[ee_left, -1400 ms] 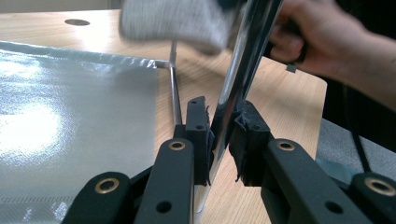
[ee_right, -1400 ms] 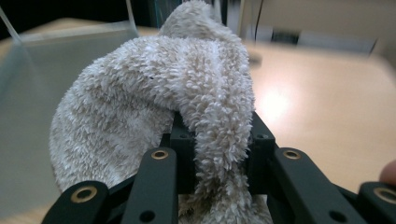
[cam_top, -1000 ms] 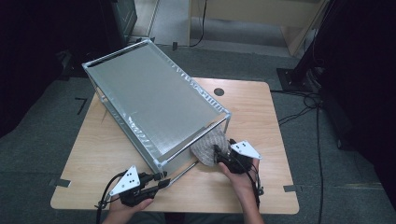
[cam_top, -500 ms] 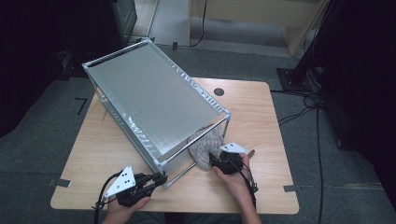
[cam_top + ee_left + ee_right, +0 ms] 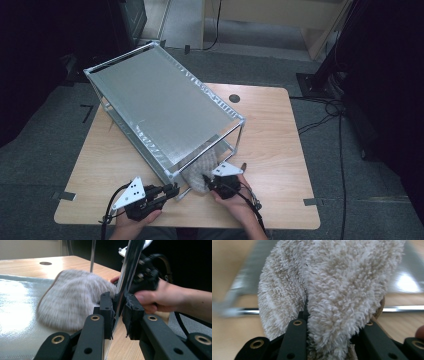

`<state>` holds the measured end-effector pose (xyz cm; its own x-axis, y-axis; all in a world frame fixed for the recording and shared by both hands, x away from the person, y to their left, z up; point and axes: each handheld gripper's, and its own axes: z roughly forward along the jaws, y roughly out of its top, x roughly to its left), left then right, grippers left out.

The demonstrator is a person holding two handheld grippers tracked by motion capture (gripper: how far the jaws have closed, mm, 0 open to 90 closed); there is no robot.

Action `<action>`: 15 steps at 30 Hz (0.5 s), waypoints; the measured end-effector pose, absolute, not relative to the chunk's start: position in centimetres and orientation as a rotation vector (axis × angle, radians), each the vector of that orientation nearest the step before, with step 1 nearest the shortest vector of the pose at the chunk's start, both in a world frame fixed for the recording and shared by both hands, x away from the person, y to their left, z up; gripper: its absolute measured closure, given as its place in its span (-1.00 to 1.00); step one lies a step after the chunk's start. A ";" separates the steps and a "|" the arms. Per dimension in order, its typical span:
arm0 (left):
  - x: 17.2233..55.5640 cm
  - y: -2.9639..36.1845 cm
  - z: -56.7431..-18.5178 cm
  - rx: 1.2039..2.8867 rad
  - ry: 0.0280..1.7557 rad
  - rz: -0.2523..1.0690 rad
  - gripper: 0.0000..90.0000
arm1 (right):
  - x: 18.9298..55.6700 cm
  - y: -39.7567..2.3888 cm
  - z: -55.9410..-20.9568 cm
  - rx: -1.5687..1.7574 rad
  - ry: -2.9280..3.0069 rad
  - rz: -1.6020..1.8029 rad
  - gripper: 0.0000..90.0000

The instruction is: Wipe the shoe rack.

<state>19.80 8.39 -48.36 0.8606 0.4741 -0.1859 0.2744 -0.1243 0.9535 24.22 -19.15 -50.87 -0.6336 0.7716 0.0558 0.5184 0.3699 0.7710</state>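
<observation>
From the high view, the left gripper [image 5: 170, 191] sat at the near edge of the bench [image 5: 280, 150], its jaws clamped on the near corner post [image 5: 172, 180] of a metal shelf rack [image 5: 160, 105] that stood slantwise across the bench. The right gripper [image 5: 207, 179] was just to the right of it, its jaws buried in the near end of a fluffy grey slipper [image 5: 200, 167]. The slipper lay partly under the rack's near corner, its long axis running from the right gripper away and slightly rightward toward the rack's lower shelf; which end was the toe could not be told. A dark round hole [image 5: 234, 98] marked the far part of the bench, well apart from the work. In the left gripper view, the two jaws stood closed on the shiny upright post [image 5: 128, 270], pads pressing it from both sides. The slipper [image 5: 72, 300] lay just beyond and to the left of the post, resting on the rack's pale lower shelf [image 5: 17, 305], and the person's right hand [image 5: 160, 296] with its gripper held it from behind the post, so the post stood between this camera and that grip. In the right gripper view, the slipper [image 5: 332, 290] bulged up between the jaws, which had just been closing and pinched its pile from both sides. A rack rail [image 5: 404, 308] crossed behind it, blurred.
</observation>
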 end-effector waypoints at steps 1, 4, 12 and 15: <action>19.8 8.4 -48.4 1.718 0.579 0.187 0.75 | 23.8 -18.3 -50.8 1.072 2.364 1.156 0.59; 19.8 8.4 -48.4 1.717 0.580 0.184 0.75 | 22.9 -16.5 -50.8 0.936 2.453 1.196 0.58; 19.8 8.4 -48.4 1.718 0.583 0.190 0.75 | 23.4 -16.8 -50.7 0.926 2.460 1.169 0.60; 19.8 8.4 -48.4 1.719 0.582 0.192 0.75 | 24.4 -18.4 -50.7 1.021 2.402 1.142 0.61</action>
